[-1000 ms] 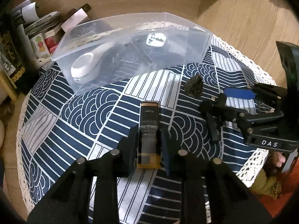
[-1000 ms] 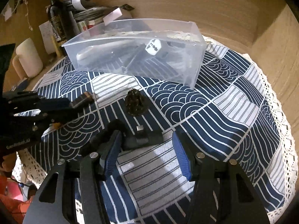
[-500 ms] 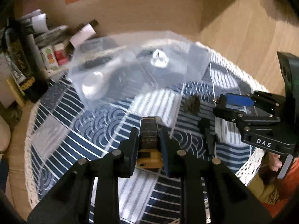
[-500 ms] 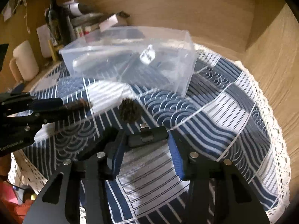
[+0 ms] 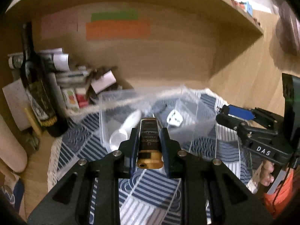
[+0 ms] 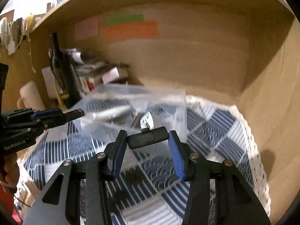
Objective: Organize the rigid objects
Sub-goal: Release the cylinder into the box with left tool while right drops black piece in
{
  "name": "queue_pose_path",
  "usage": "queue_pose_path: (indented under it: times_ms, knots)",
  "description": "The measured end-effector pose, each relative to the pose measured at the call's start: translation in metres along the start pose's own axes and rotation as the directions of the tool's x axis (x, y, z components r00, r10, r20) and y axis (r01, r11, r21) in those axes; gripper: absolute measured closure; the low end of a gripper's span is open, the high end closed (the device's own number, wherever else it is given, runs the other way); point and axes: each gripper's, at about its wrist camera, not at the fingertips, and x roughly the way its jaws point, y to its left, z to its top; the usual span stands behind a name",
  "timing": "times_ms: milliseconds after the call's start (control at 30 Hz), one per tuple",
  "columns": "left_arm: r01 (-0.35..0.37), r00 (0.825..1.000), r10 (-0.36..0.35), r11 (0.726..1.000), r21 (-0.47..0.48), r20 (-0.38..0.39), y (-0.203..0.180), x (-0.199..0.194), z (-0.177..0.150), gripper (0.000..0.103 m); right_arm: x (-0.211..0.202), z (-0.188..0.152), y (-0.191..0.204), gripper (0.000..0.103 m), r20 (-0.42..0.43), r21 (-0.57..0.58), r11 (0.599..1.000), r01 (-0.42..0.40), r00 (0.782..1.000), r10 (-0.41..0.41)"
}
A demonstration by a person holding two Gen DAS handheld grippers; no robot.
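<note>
Gold-ended black case (image 5: 149,142) clamped in left tongs (image 5: 149,140), right tongs (image 6: 148,140) — gripping black adapter (image 6: 148,137).

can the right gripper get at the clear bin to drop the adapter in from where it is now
Probably yes. The right gripper holds the black adapter lifted just short of the clear bin, whose top is open. Nothing sits between them; the left gripper is off to one side.
</note>
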Motion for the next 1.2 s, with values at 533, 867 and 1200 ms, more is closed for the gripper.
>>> queue_pose_path:
  times_ms: [533,867,1200]
  knots:
    - [0.021,0.989,-0.021,1.0,-0.006,-0.145,0.001,0.091,0.021,0.08,0.08,0.021,-0.013,0.061,-0.127,0.024,1.0,0.011,0.992,-0.008]
    - [0.029,0.976,-0.031,1.0,-0.009,-0.217,-0.001,0.127,0.013,0.08,0.103,0.011,-0.015,0.061,-0.181,0.024,1.0,0.006,0.984,-0.001]
    - [-0.011,0.985,0.009,1.0,-0.011,-0.173,-0.003,0.106,0.015,0.05,0.083,0.016,-0.011,0.046,-0.138,0.007,1.0,-0.001,0.99,0.002]
